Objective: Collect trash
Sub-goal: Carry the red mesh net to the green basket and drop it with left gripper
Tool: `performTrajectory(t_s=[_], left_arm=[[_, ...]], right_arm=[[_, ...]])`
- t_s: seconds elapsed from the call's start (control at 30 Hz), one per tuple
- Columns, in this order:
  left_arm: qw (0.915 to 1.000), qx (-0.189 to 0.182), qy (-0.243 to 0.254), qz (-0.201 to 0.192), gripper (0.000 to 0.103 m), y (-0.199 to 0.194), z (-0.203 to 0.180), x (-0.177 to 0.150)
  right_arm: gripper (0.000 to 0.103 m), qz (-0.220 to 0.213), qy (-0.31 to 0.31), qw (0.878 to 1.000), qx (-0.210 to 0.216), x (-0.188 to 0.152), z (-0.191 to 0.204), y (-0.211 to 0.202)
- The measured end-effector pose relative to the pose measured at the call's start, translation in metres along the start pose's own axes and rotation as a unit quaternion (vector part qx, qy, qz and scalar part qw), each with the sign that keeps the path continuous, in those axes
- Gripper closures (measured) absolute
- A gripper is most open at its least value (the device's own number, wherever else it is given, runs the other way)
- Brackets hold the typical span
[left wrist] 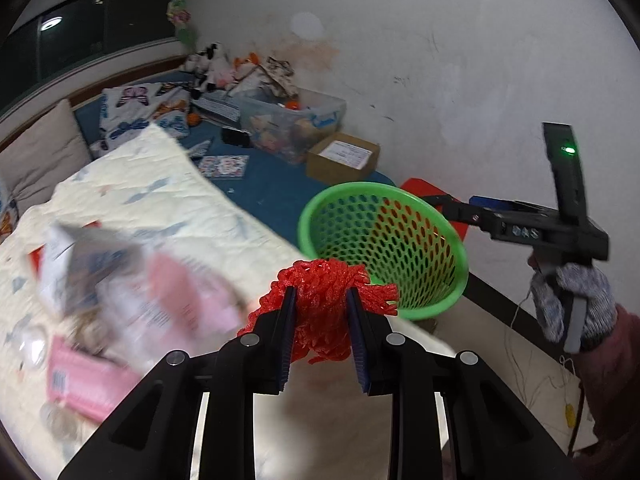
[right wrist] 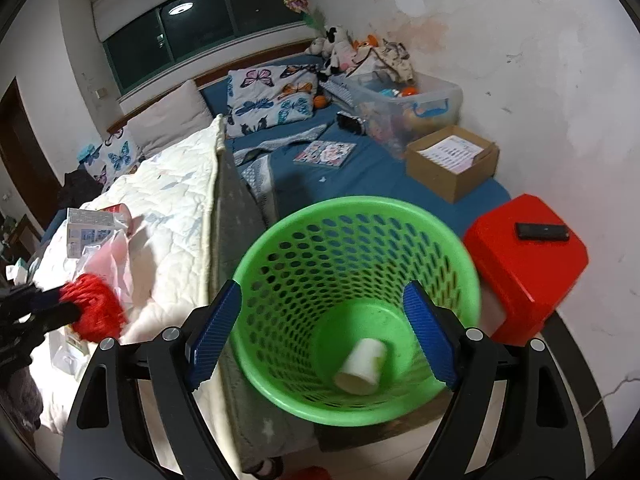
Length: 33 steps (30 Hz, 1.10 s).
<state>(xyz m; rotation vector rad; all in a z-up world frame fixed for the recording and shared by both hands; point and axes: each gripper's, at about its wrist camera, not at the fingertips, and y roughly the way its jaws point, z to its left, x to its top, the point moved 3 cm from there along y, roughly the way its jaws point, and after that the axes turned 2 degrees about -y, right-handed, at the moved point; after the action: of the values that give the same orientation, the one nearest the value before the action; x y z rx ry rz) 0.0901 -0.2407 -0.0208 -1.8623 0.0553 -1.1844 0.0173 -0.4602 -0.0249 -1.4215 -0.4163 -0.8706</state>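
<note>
The bed [right wrist: 360,176], covered with a blue sheet, runs along the wall; a cream quilt [right wrist: 172,200] lies over its near side, and butterfly-print pillows [right wrist: 272,96], a clear storage bin [right wrist: 404,104] and an open cardboard box [right wrist: 452,164] sit further back. A red stool [right wrist: 524,264] stands at the foot of the bed with a black remote [right wrist: 542,232] on its top. Just beside the stool is the green mesh basket [right wrist: 356,280]; a white paper cup [right wrist: 362,366] lies on its side at the bottom. Loose litter rests on the quilt: a small carton [right wrist: 86,228] and pink wrappers [left wrist: 172,300], blurred in the left wrist view. The left claw [left wrist: 321,320] is closed narrowly on a bundle of red netting [left wrist: 324,292], both pads pressing into it, the netting bulging out above and to either side. The bundle is carried in the air, near the basket rim but apart from it, not yet over the opening. The right claw [right wrist: 326,332] is spread wide and grips nothing; in its own view the basket shows between its fingers, though whether either pad touches the rim cannot be told. In the left wrist view a gloved hand [left wrist: 572,300] holds the right claw's handle, its tips near the far side of the basket.
</note>
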Motion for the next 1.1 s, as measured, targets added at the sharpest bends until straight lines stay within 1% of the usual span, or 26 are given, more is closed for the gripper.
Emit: performTrajectory(t_s=[0.1, 0.23, 0.33, 0.47, 0.53, 0.6, 0.63, 0.67, 0.7, 0.73, 0.87, 1.1], left_arm=[[0.9999, -0.008, 0.002, 0.015, 0.078, 0.026, -0.013, 0.015], [0.9992, -0.019, -0.001, 0.034, 0.078, 0.057, -0.029, 0.028], [0.9987, -0.024, 0.005, 0.045, 0.078, 0.078, -0.044, 0.036], [0.9977, -0.031, -0.002, 0.060, 0.072, 0.101, -0.052, 0.042], [0.9975, -0.033, -0.007, 0.062, 0.070, 0.107, -0.054, 0.042], [0.9973, -0.034, -0.012, 0.064, 0.063, 0.110, -0.054, 0.042], [0.9973, -0.034, -0.013, 0.064, 0.062, 0.112, -0.055, 0.043], [0.9973, -0.036, -0.015, 0.062, 0.058, 0.113, -0.055, 0.043], [0.9974, -0.036, -0.017, 0.061, 0.051, 0.114, -0.056, 0.044], [0.9974, -0.036, -0.020, 0.059, 0.049, 0.114, -0.055, 0.044], [0.9974, -0.038, -0.028, 0.055, 0.048, 0.112, -0.051, 0.043], [0.9975, -0.021, -0.046, 0.049, 0.048, 0.097, -0.038, 0.036]], right_arm=[[0.020, -0.004, -0.004, 1.000, -0.010, -0.002, -0.009, -0.007], [0.019, -0.006, -0.006, 1.000, -0.021, -0.004, -0.019, -0.011], [0.019, -0.008, -0.010, 0.999, -0.032, -0.006, -0.025, -0.014], [0.017, -0.009, -0.002, 0.999, -0.036, -0.009, -0.035, -0.017], [0.017, -0.009, 0.004, 0.999, -0.036, -0.011, -0.039, -0.018], [0.017, -0.007, 0.010, 0.999, -0.035, -0.012, -0.042, -0.017], [0.017, -0.006, 0.012, 0.999, -0.035, -0.013, -0.043, -0.017], [0.017, -0.004, 0.014, 0.999, -0.035, -0.014, -0.044, -0.017], [0.017, -0.003, 0.015, 0.999, -0.034, -0.015, -0.045, -0.016], [0.017, -0.003, 0.015, 0.999, -0.034, -0.014, -0.045, -0.017], [0.017, -0.004, 0.016, 0.999, -0.033, -0.014, -0.044, -0.017], [0.017, -0.008, 0.014, 1.000, -0.026, -0.010, -0.040, -0.020]])
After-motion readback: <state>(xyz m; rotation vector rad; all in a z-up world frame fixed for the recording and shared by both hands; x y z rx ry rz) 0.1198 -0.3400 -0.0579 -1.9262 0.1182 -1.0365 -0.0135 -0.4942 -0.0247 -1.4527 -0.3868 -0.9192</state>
